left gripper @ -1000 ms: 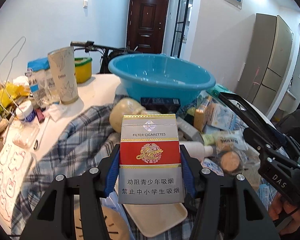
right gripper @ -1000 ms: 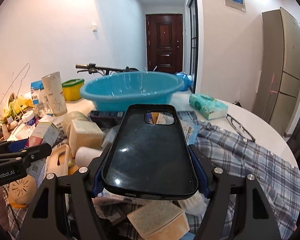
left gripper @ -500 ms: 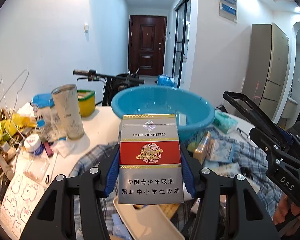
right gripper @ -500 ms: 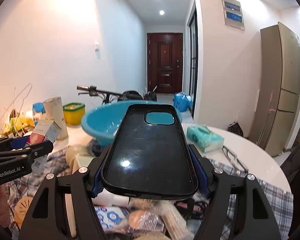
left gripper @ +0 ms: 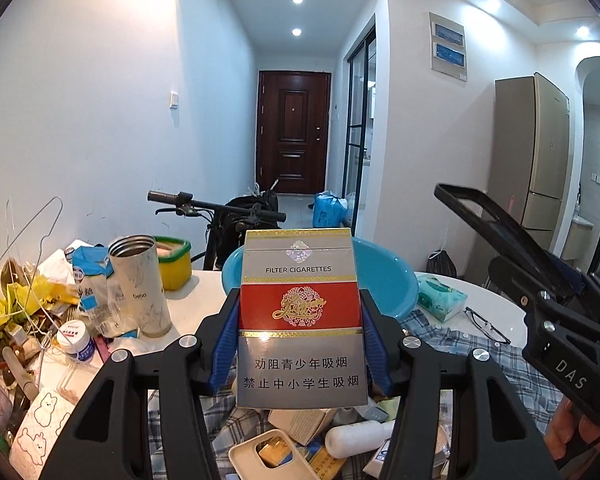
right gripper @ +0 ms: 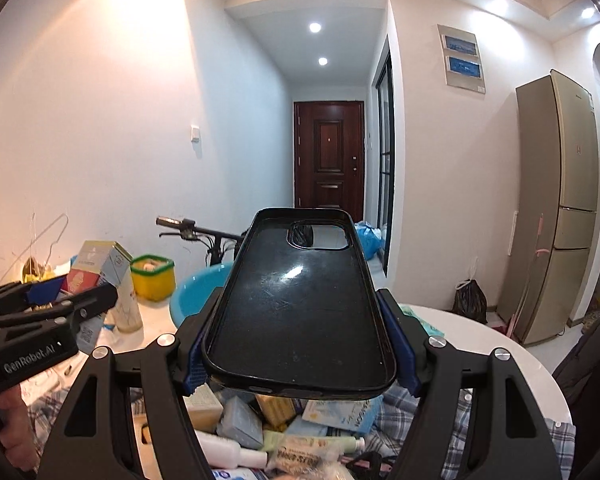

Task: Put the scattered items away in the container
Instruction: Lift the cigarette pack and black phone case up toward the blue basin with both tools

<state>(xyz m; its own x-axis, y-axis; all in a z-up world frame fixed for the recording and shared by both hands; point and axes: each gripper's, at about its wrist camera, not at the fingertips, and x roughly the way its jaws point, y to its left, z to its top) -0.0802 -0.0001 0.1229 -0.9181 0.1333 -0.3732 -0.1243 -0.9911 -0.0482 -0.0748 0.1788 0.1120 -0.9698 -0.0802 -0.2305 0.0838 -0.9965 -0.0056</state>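
My left gripper (left gripper: 300, 344) is shut on a silver and red cigarette pack (left gripper: 300, 312), held upright above the table's clutter. The blue basin (left gripper: 384, 280) stands just behind the pack, mostly hidden by it. My right gripper (right gripper: 298, 340) is shut on a black phone case (right gripper: 296, 304), held flat with its camera cut-out pointing away; the basin (right gripper: 198, 292) shows to its lower left. Each gripper is seen from the other side: the right one with the case (left gripper: 500, 232) at the right edge, the left one with the pack (right gripper: 96, 268) at the left edge.
Small boxes, tubes and packets (right gripper: 268, 428) lie heaped on a plaid shirt (left gripper: 476, 356) below both grippers. A steel tumbler (left gripper: 140, 284), a yellow tub (left gripper: 174, 260), a tissue pack (left gripper: 440, 296) and glasses (left gripper: 486, 326) stand around the basin. A bicycle (left gripper: 220, 216) is behind the table.
Both grippers have risen with their items still held and tilted up toward level. The heap has dropped low in both views and the basin now sits behind the pack and the case.
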